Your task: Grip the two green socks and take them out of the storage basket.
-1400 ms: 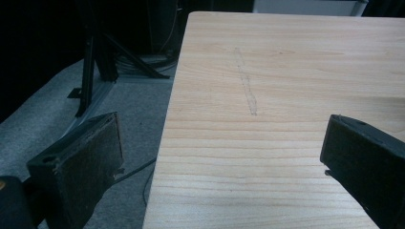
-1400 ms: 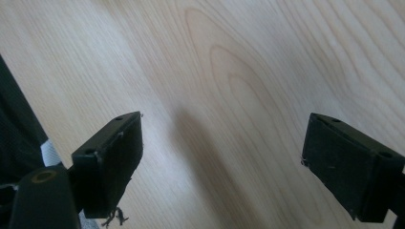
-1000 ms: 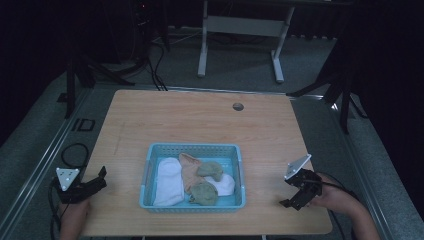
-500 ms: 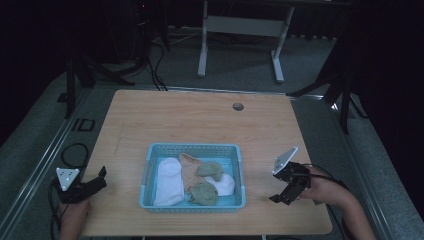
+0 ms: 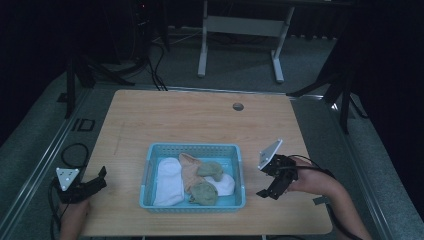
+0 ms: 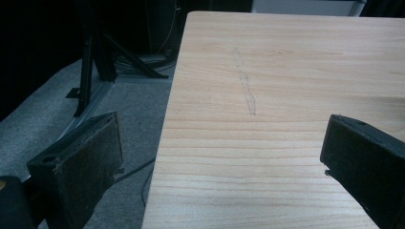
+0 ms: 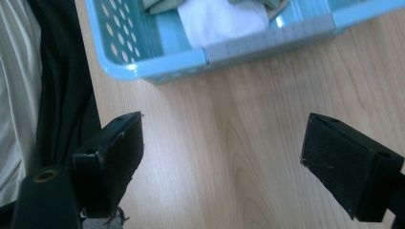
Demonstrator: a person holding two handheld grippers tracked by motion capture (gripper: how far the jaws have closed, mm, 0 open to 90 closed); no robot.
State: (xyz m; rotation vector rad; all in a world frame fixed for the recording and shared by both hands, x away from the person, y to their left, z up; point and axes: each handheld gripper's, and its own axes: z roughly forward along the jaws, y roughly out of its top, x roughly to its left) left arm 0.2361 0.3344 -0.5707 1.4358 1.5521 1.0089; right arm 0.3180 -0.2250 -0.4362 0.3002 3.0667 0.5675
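Observation:
A light-blue plastic basket [image 5: 149, 172] sits near the table's front edge. It holds a white sock [image 5: 167, 180], a peach sock [image 5: 188, 172], two green socks [image 5: 210, 170] and another white one [image 5: 225, 186]. My right gripper [image 5: 267, 194] hovers just right of the basket, open and empty, jaws pointing toward the front edge. In the right gripper view its jaws [image 7: 224, 143] spread over bare wood, with the basket's corner [image 7: 267, 40] and a white sock [image 7: 219, 19] ahead. My left gripper [image 5: 100, 180] rests open at the table's front-left edge; its jaws [image 6: 224, 143] straddle that edge.
The wooden table [image 5: 190, 125] has a small round cable hole [image 5: 238, 106] near its far edge. A faint scratch [image 6: 246, 90] runs along the wood ahead of the left gripper. Dark stands and cables ring the table on grey floor [image 5: 240, 65].
My right gripper has moved left, toward the basket's right side, and tipped its jaws downward. The left gripper has stayed put.

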